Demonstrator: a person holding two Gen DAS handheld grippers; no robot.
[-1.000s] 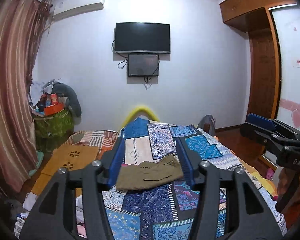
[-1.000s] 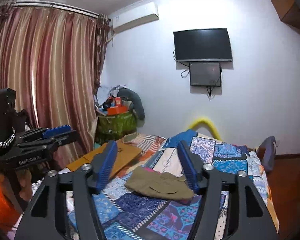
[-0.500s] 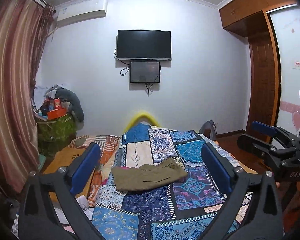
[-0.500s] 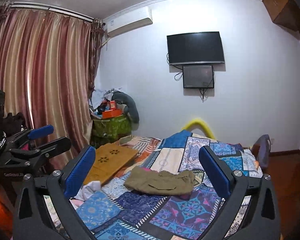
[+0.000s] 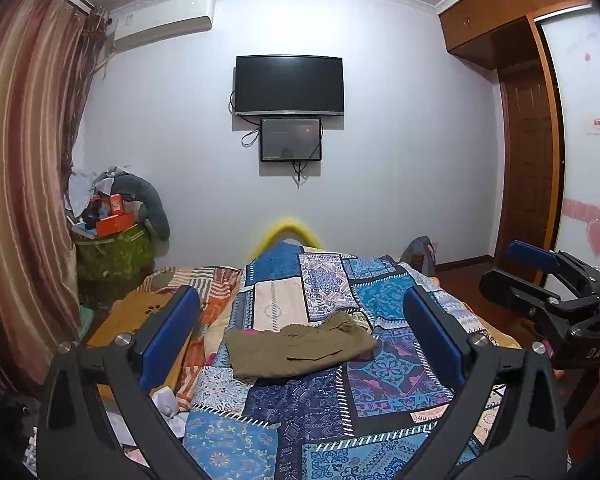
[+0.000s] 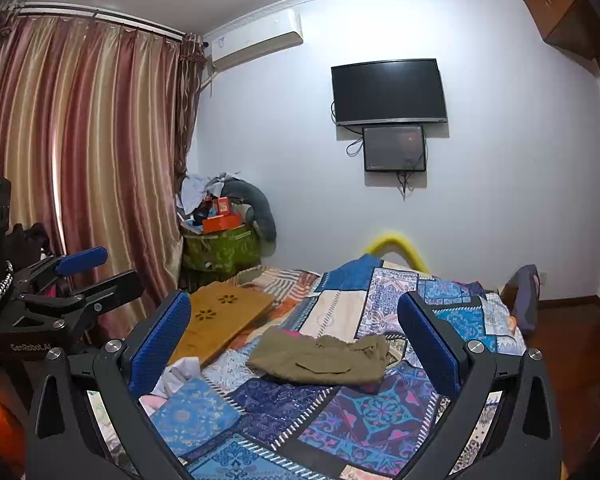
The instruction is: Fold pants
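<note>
Olive-brown pants (image 5: 296, 346) lie crumpled in a loose heap on the patchwork bedspread (image 5: 324, 412), near the middle of the bed. They also show in the right wrist view (image 6: 320, 358). My left gripper (image 5: 300, 334) is open and empty, held in the air well short of the pants. My right gripper (image 6: 296, 338) is open and empty too, also short of the pants. The right gripper shows at the right edge of the left wrist view (image 5: 548, 280). The left gripper shows at the left edge of the right wrist view (image 6: 88, 276).
A yellow-brown wooden board (image 6: 220, 322) lies on the bed's left side beside striped bedding (image 5: 204, 280). A green bin piled with boxes (image 5: 114, 252) stands by the curtain (image 6: 80, 160). A wardrobe (image 5: 528, 140) is at the right. A bag (image 6: 524, 300) sits by the bed's far right corner.
Both grippers have opened wide, from narrow a second ago. Both have drawn back and tilted a little, so the pants look lower and farther. The pants have not moved.
</note>
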